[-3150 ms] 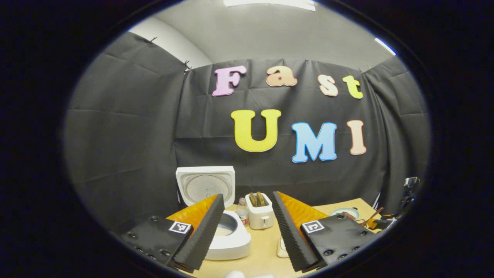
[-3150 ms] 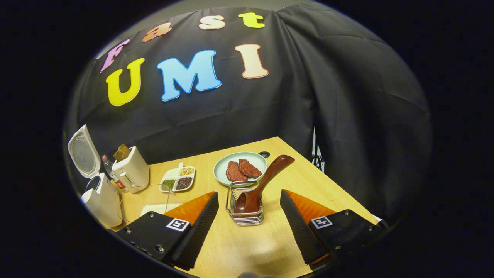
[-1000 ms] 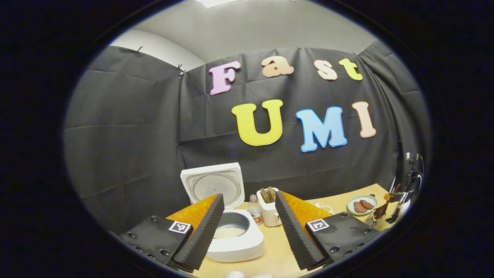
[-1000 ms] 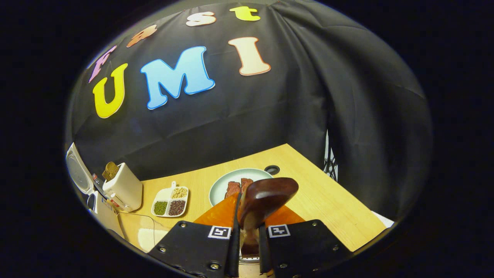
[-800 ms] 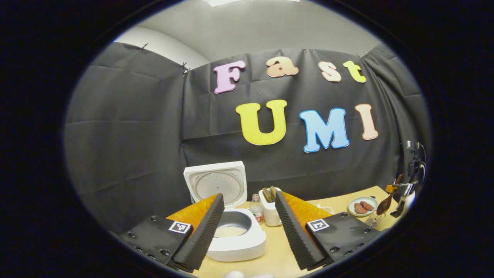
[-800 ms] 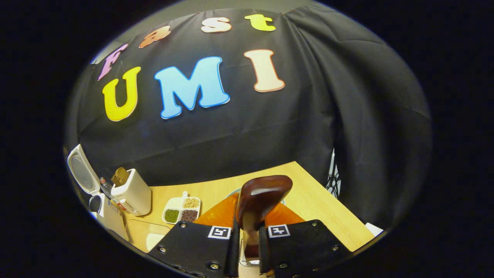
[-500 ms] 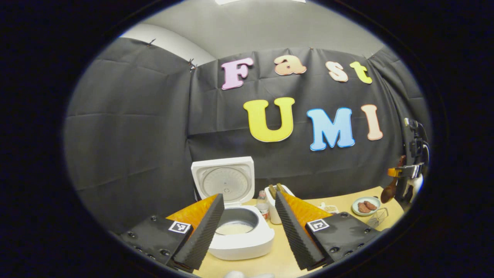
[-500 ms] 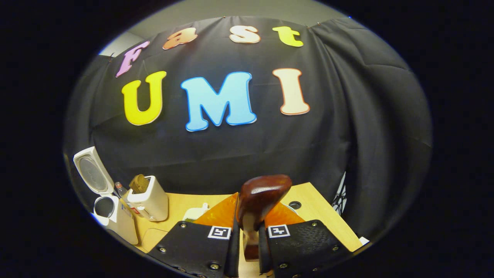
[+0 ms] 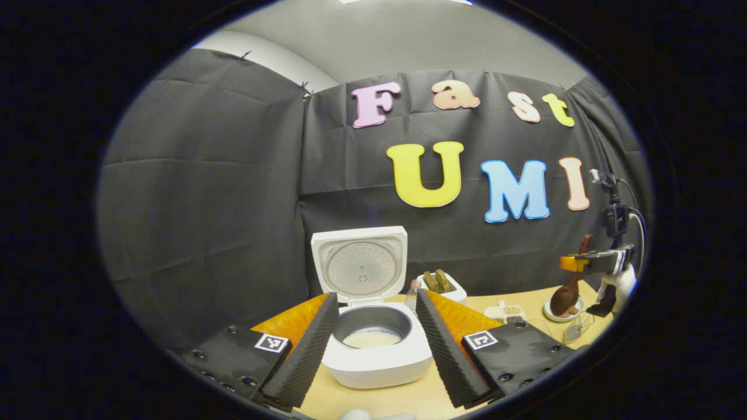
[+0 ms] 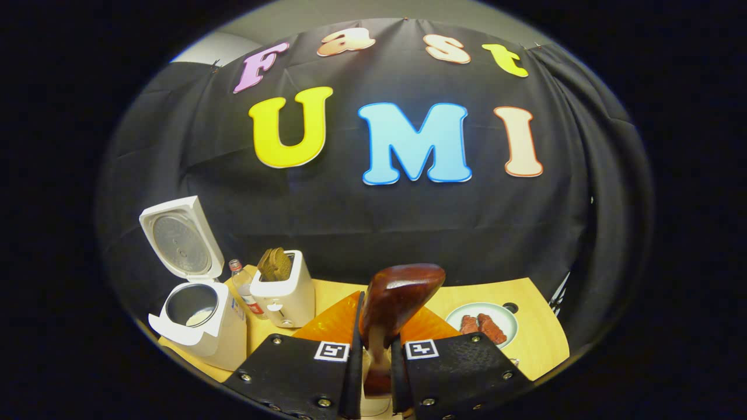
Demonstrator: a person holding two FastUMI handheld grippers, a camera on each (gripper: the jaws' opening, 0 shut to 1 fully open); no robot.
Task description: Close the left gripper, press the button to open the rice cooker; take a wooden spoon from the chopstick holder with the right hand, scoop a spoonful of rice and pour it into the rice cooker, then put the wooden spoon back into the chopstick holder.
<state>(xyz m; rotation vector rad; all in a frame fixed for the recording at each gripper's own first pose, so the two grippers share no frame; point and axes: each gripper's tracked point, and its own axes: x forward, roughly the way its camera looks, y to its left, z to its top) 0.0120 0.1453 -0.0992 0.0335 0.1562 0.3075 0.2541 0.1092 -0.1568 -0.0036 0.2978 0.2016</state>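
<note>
Clamped by its handle between the closed fingers of the right gripper (image 10: pixel 373 361), the wooden spoon (image 10: pixel 392 309) is held clear of the table, presumably for scooping, while the left gripper (image 9: pixel 373 344) is kept open before the open-lidded rice cooker (image 9: pixel 376 344).

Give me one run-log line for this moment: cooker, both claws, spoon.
rice cooker: lid up, rice inside | left claw: open, empty | right claw: shut on wooden spoon, lifted above chopstick holder | scoop: not yet done
</note>
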